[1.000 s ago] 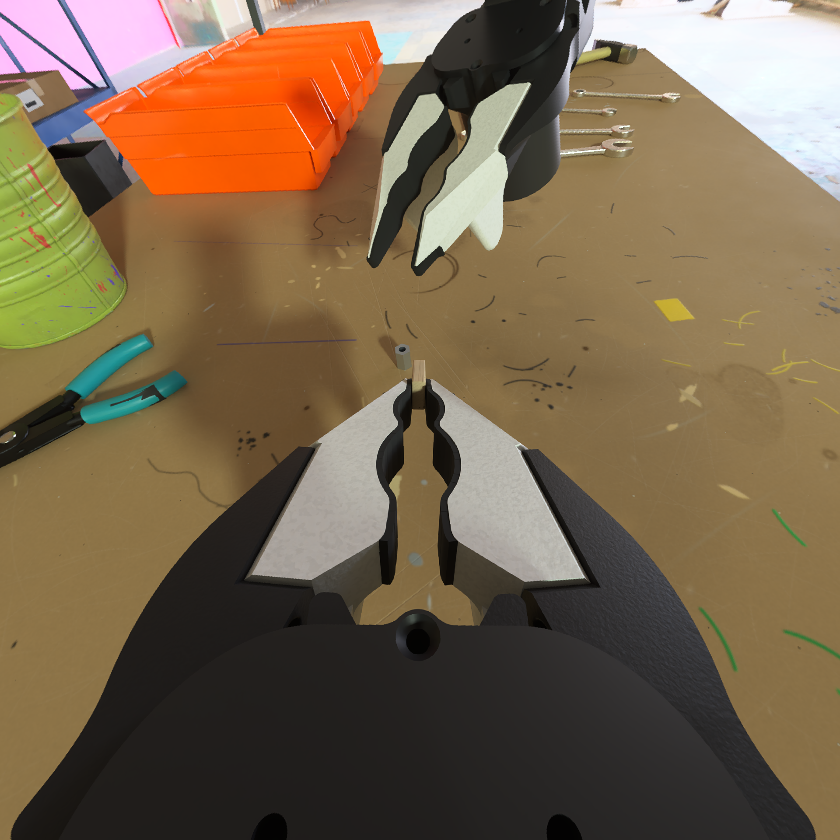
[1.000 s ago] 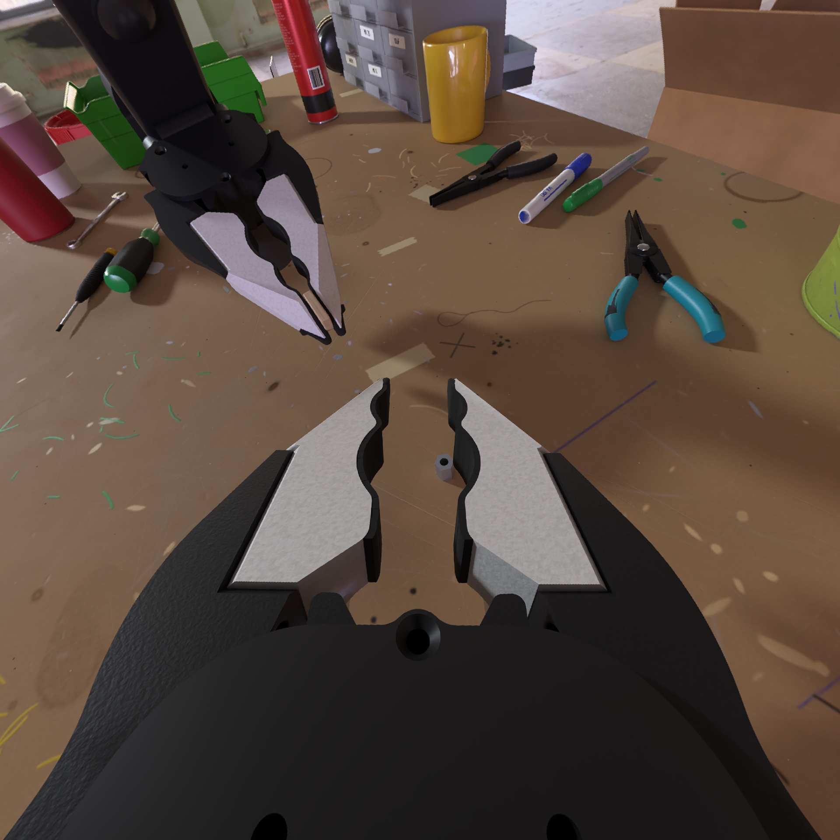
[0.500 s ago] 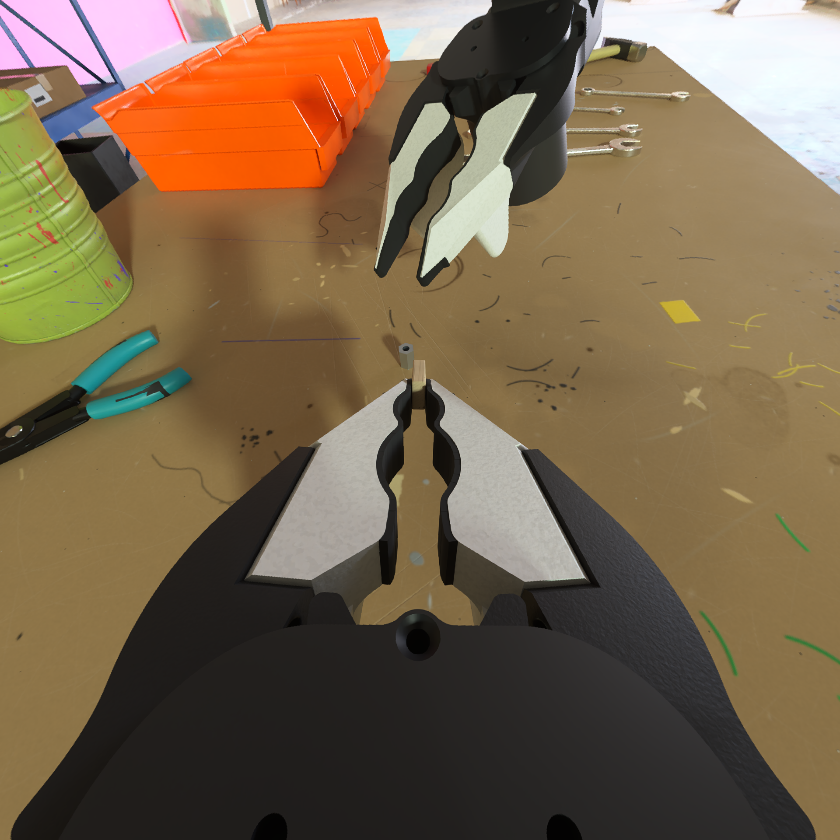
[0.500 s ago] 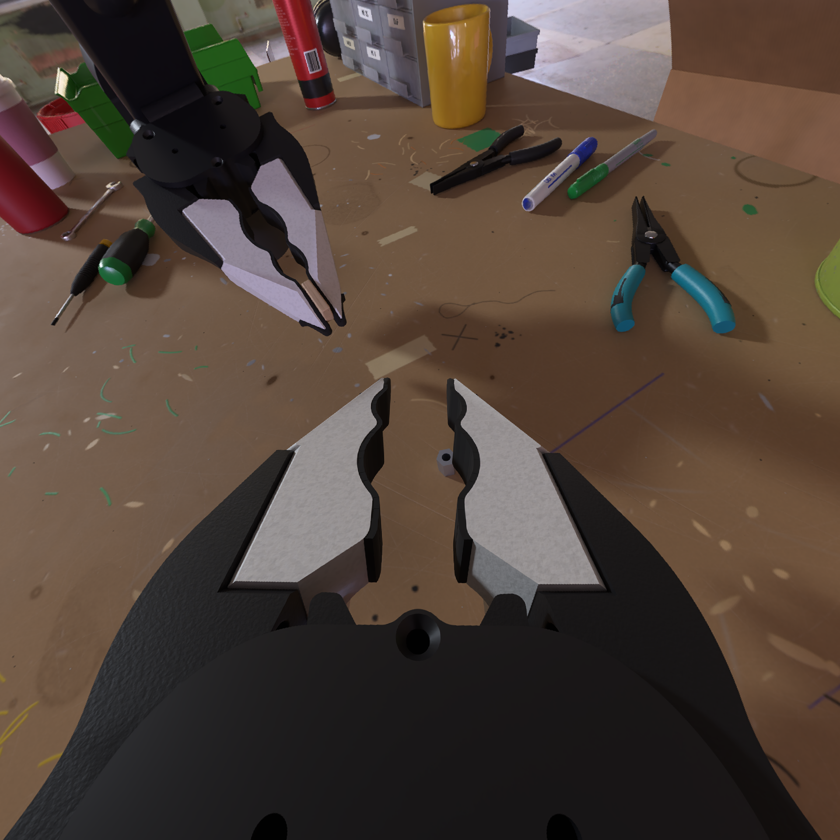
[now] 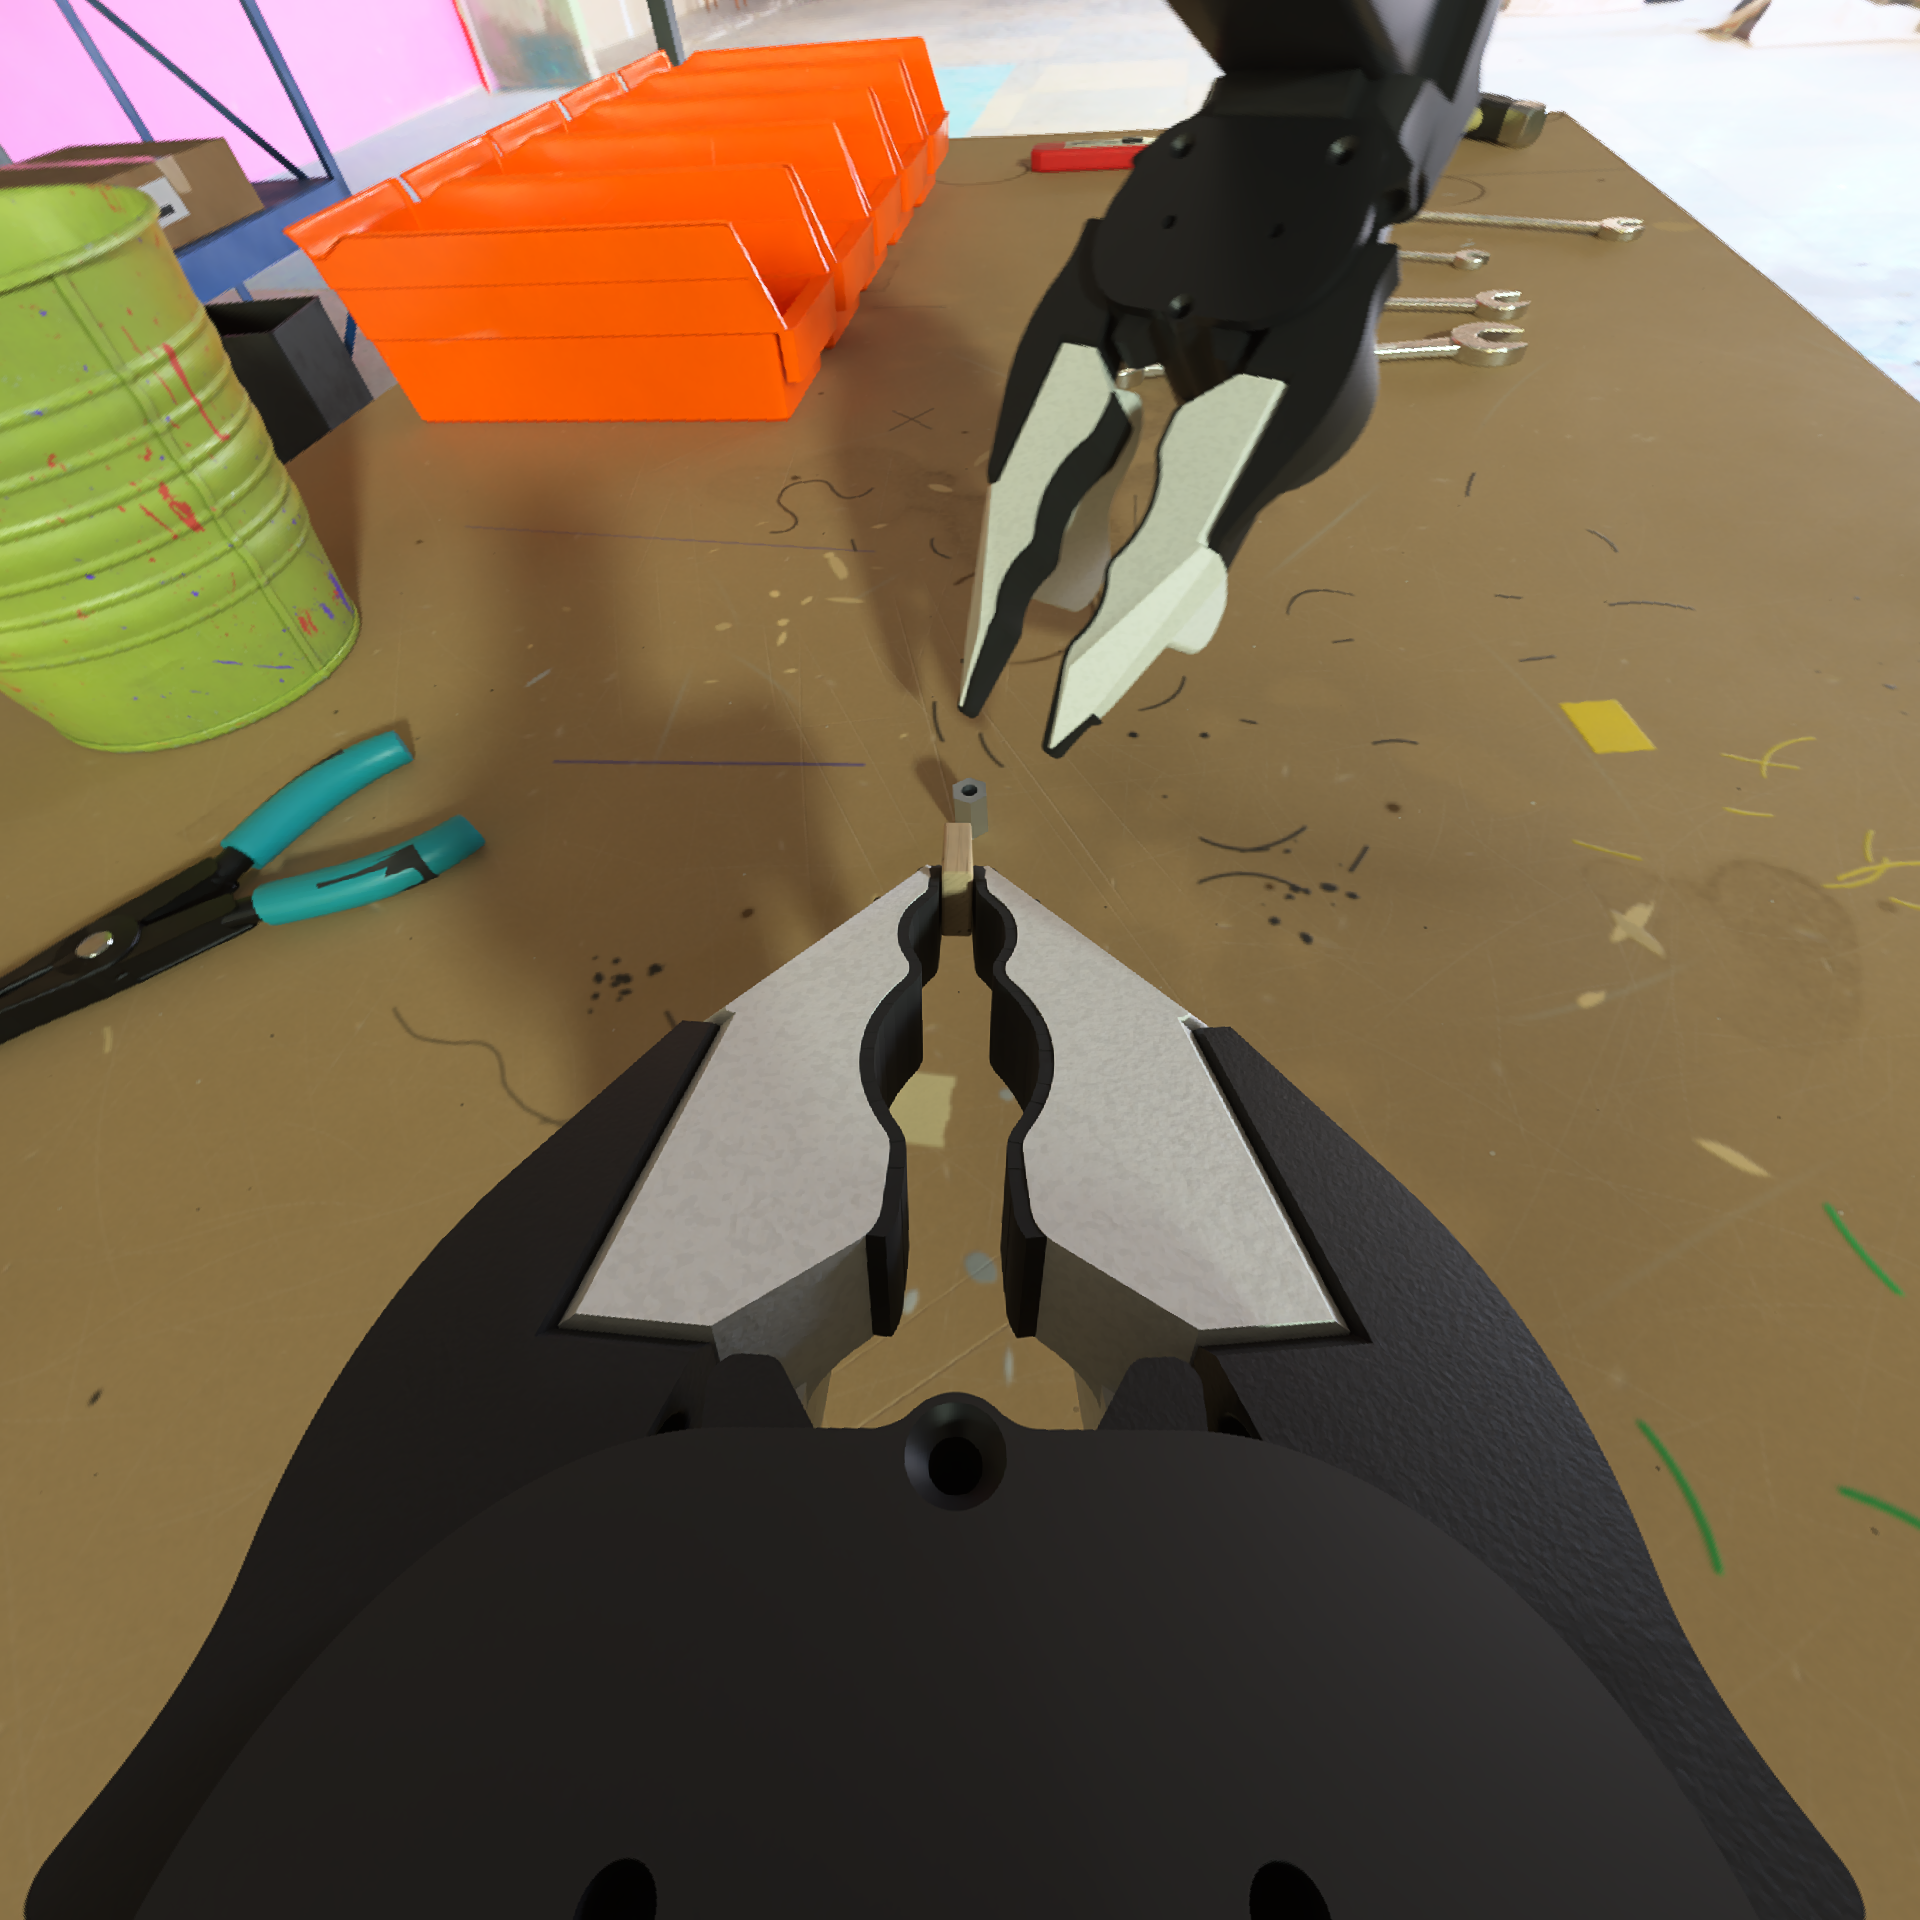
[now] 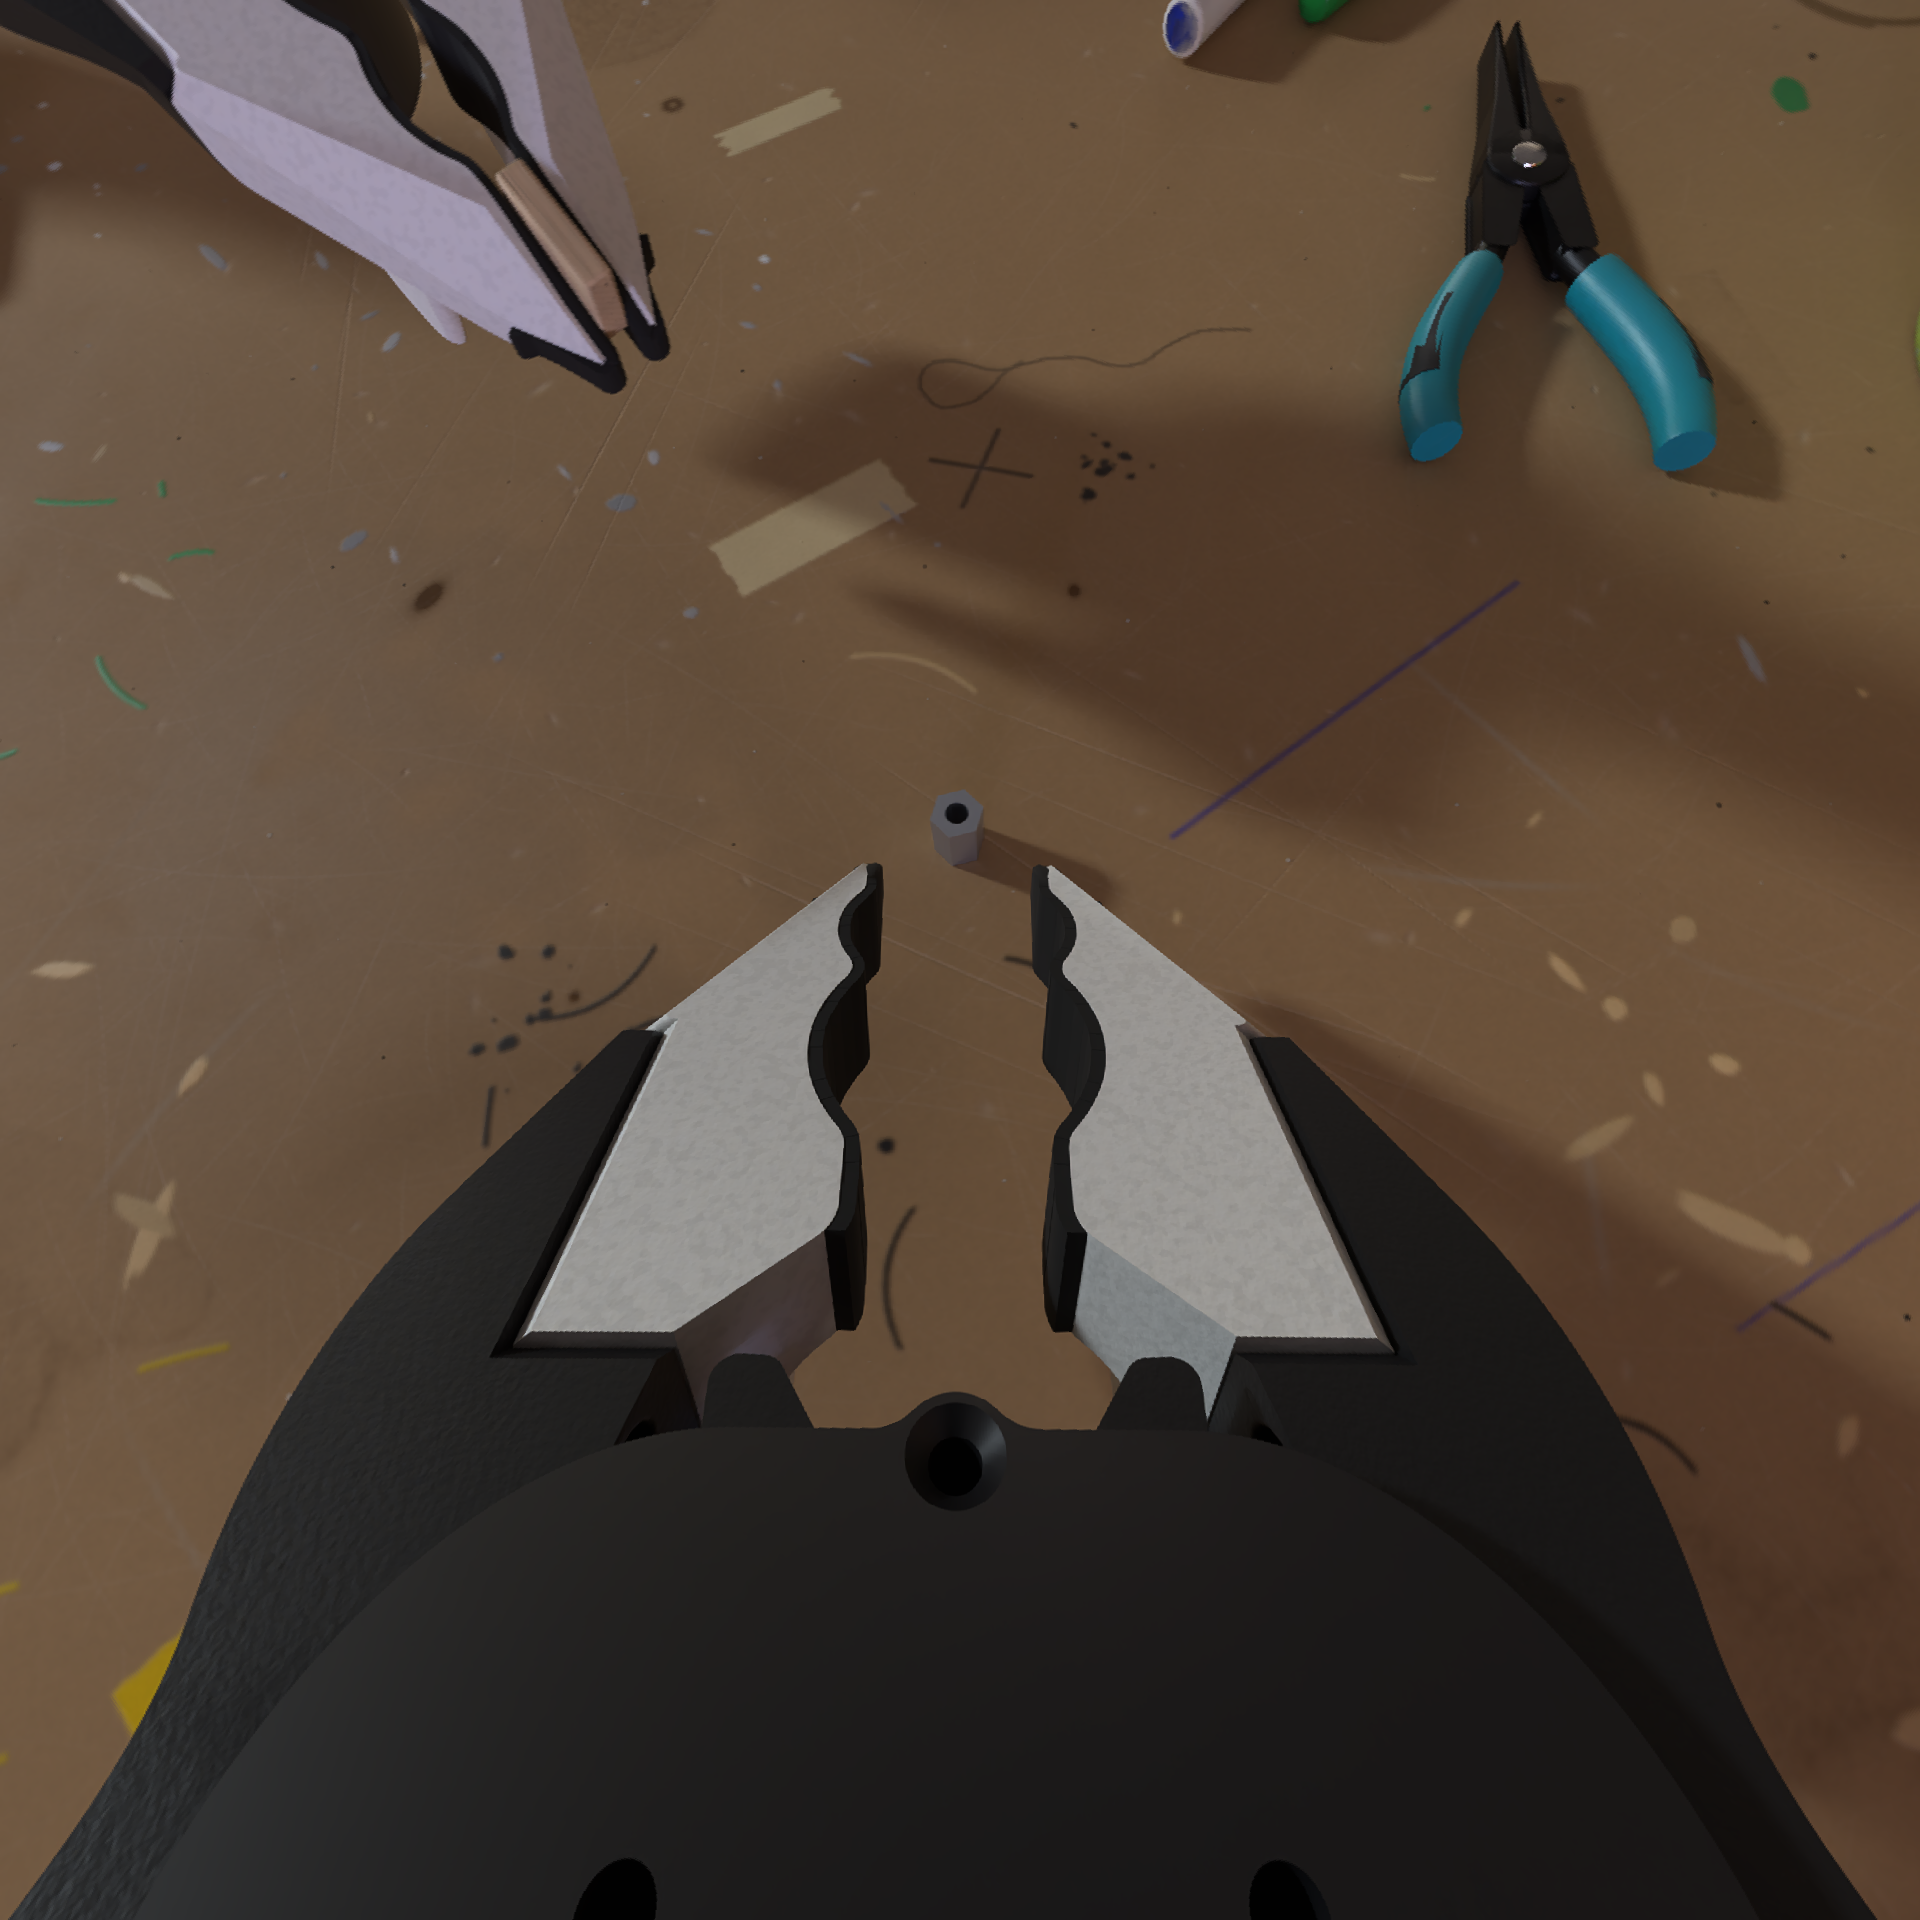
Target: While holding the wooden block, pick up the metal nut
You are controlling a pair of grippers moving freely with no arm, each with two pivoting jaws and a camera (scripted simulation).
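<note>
Wooden block (image 5: pixel 957 878) pinched at tips of left gripper (image 5: pixel 957 896), fingers (image 5: pixel 774 1122) nearly closed on it, block held off desk (image 5: pixel 1455 1039). Metal nut (image 6: pixel 956 827) seen standing upright on desk, just beyond tips of right gripper (image 6: pixel 956 883); its fingers (image 6: pixel 717 1122) parted, nothing held. Teal-handled pliers (image 6: pixel 1548 270) laid farther off. Green bucket (image 5: pixel 135 488) and orange bins (image 5: pixel 644 239) placed at far left.

Cut off by frame edges: green bucket (image 5: pixel 135 468), pliers (image 5: pixel 208 894) tips, blue-capped marker (image 6: pixel 1195 21); wooden block (image 5: pixel 956 878) mostly hidden between fingers.
</note>
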